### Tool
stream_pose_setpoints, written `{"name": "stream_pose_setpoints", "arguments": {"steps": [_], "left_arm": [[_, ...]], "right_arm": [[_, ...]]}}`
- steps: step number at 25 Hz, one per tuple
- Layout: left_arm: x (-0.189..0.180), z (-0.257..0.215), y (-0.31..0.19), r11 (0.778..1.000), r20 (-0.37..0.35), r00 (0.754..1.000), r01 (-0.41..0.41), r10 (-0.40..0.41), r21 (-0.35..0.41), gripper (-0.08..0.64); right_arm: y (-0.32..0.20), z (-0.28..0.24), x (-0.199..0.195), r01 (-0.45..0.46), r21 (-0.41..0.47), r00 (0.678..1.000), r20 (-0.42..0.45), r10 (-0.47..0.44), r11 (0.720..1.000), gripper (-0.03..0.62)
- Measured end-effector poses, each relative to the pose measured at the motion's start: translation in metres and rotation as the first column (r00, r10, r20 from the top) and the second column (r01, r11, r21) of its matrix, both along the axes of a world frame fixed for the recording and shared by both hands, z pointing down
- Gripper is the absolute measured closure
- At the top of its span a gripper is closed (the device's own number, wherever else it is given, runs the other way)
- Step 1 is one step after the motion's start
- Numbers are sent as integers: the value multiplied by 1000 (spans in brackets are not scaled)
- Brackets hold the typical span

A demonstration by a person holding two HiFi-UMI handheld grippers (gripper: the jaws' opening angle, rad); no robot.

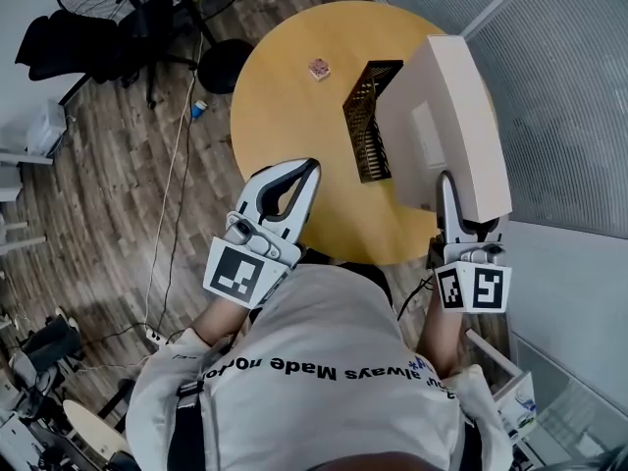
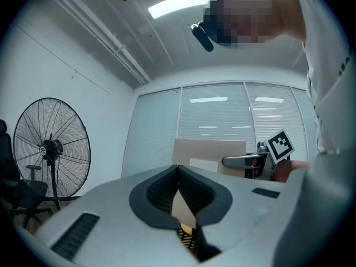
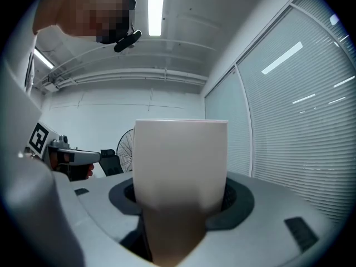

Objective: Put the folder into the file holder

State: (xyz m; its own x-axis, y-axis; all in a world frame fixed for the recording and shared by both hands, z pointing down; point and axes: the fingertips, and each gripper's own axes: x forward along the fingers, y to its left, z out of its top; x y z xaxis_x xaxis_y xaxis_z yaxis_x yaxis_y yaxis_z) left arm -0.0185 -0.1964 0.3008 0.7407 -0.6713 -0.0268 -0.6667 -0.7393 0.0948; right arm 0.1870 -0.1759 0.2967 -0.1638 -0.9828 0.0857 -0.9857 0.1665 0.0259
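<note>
Currently the right gripper's (image 1: pixel 447 186) jaws clamp the probably stiff, light folder (image 1: pixel 446 106) by its near edge; the left gripper's (image 1: pixel 312 168) jaws are closed and empty.

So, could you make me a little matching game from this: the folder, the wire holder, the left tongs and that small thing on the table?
Things:
1. folder
2. file holder
3. left tongs
4. small pink square

States:
A. closed, with nothing in them
B. black mesh, standing on the round table
C. lying loose on the table's far side
D. gripped by the right tongs

Pairs: 1-D, 2-B, 3-A, 4-C
</note>
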Motion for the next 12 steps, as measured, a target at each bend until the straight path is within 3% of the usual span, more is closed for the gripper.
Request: {"name": "stream_pose_setpoints", "arguments": {"steps": [12], "left_arm": [[-1,4,-6,1000,2,1000,-8,8,0,535]], "right_arm": [[-24,12,-1,6,11,1000,11,-6,1000,305]]}}
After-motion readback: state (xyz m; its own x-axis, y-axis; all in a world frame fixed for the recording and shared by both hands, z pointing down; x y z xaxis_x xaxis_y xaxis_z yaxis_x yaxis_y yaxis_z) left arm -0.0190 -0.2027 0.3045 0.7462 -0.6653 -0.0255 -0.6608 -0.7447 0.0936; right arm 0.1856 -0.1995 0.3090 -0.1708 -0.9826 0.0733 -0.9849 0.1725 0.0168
